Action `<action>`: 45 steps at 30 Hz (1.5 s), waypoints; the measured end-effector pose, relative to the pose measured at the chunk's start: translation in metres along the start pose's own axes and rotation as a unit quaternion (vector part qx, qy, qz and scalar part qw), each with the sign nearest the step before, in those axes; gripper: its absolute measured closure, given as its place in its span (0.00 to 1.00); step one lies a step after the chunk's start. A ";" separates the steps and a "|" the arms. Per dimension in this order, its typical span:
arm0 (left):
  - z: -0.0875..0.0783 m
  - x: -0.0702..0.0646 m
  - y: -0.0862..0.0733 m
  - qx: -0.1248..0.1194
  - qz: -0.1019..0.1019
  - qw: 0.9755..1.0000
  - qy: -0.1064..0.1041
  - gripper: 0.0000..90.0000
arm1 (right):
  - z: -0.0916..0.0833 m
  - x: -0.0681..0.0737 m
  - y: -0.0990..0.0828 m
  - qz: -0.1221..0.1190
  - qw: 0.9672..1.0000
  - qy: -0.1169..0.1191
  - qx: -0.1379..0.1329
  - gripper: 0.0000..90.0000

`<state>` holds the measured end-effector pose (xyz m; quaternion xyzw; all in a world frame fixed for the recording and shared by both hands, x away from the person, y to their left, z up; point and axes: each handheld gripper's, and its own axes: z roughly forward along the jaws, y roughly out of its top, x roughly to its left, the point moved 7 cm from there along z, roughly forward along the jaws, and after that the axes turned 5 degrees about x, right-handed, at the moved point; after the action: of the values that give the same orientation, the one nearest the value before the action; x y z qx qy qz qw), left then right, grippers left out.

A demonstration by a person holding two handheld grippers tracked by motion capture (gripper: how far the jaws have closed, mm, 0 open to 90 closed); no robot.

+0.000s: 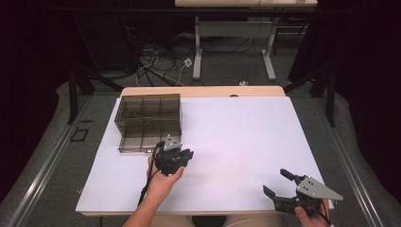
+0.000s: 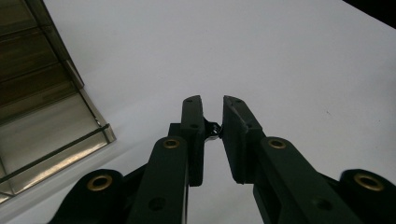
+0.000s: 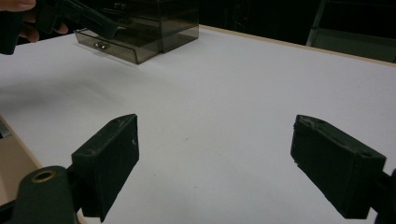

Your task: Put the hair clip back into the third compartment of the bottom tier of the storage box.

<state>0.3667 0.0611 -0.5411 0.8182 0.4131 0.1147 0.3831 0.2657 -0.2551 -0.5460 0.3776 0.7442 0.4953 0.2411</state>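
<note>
A smoky see-through drawer box (image 1: 149, 113) stands at the table's far left, with its lower drawer (image 1: 135, 143) pulled out toward me. My left gripper (image 1: 188, 154) hangs just right of that drawer, its jaws nearly together. In the left gripper view the left gripper (image 2: 212, 100) pinches a small shiny black object (image 2: 213, 129) between its pads, and the open drawer (image 2: 51, 140) lies at the left. My right gripper (image 1: 275, 181) rests near the front right corner, open and empty, as the right gripper view (image 3: 215, 154) also shows. The drawer's knob (image 3: 99, 45) faces it.
A white sheet (image 1: 246, 137) covers the tabletop, with a wooden edge (image 1: 203, 91) showing at the far side. Beyond the table are grey floor, loose cables (image 1: 156, 61) and the legs of another desk (image 1: 197, 56).
</note>
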 end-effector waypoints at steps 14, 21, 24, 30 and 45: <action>-0.016 0.016 0.008 -0.027 -0.027 0.999 0.009 0.88 | 0.000 0.001 -0.001 0.002 1.000 0.001 0.003 0.16; -0.023 0.025 0.009 -0.027 -0.033 0.999 0.019 0.88 | 0.000 0.001 -0.001 0.001 1.000 0.001 0.003 0.16; -0.024 0.029 0.010 -0.034 -0.039 0.998 0.022 0.88 | 0.000 0.000 0.000 0.001 1.000 0.000 0.002 0.16; -0.029 0.037 0.008 -0.036 -0.048 0.998 0.031 0.88 | 0.001 0.001 0.000 -0.001 1.000 0.001 0.004 0.16; -0.041 0.063 0.006 -0.051 -0.080 0.994 0.054 0.88 | 0.000 0.001 -0.001 -0.001 1.000 0.003 0.003 0.16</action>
<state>0.3899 0.1288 -0.5171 0.7544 0.4910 0.1484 0.4096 0.2652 -0.2546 -0.5469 0.3762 0.7469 0.4939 0.2381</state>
